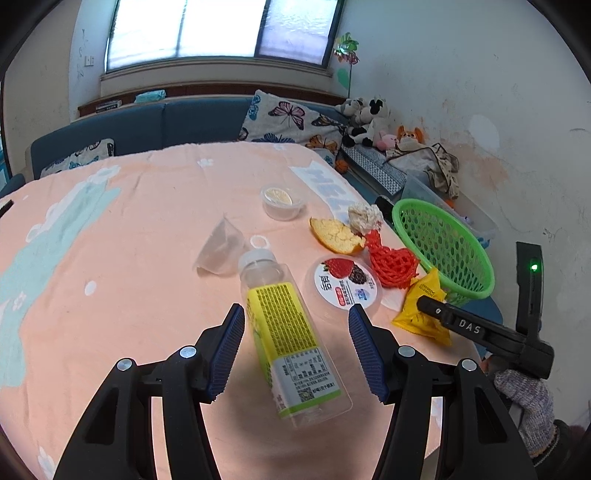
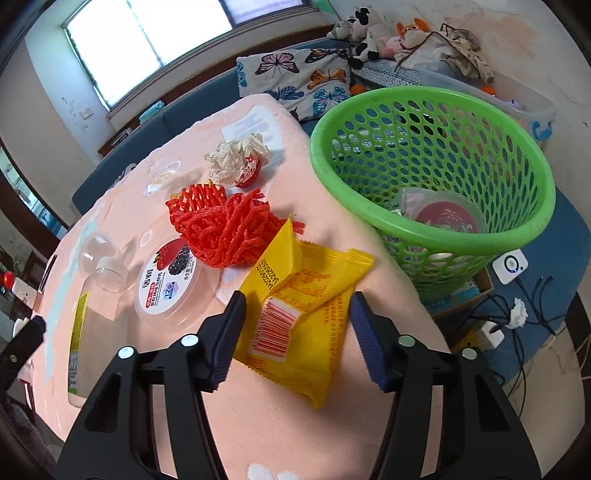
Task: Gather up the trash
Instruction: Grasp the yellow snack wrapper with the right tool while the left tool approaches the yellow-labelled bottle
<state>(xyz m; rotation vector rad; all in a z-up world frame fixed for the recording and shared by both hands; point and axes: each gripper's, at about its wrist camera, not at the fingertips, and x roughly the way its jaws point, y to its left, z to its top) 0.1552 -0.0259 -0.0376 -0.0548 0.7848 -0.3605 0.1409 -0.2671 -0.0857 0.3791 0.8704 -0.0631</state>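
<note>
Green perforated plastic basket [image 2: 432, 162] holds approx one lidded cup; most trash on pink cloth. Left gripper [image 1: 295, 350] half-open astride clear bottle [image 1: 284, 332], right gripper [image 2: 297, 339] half-open astride yellow wrapper [image 2: 303, 306], neither gripped.

A wide window [image 1: 221, 29] filled the far wall with pale daylight above a deep sill, with a light switch [image 1: 88, 60] to its left on the white plaster. Below it a blue sofa [image 1: 147, 122] ran along the far side of a table draped in a peach cloth [image 1: 147, 206]. A butterfly-print cushion [image 1: 291, 120] leaned at the sofa's right end, beside a heap of soft toys [image 1: 365, 122] in the corner. The right wall [image 1: 498, 110] was scuffed and stained orange low down. On the blue floor [image 2: 576, 236] at right, cables trailed from a white power strip [image 2: 491, 334].
</note>
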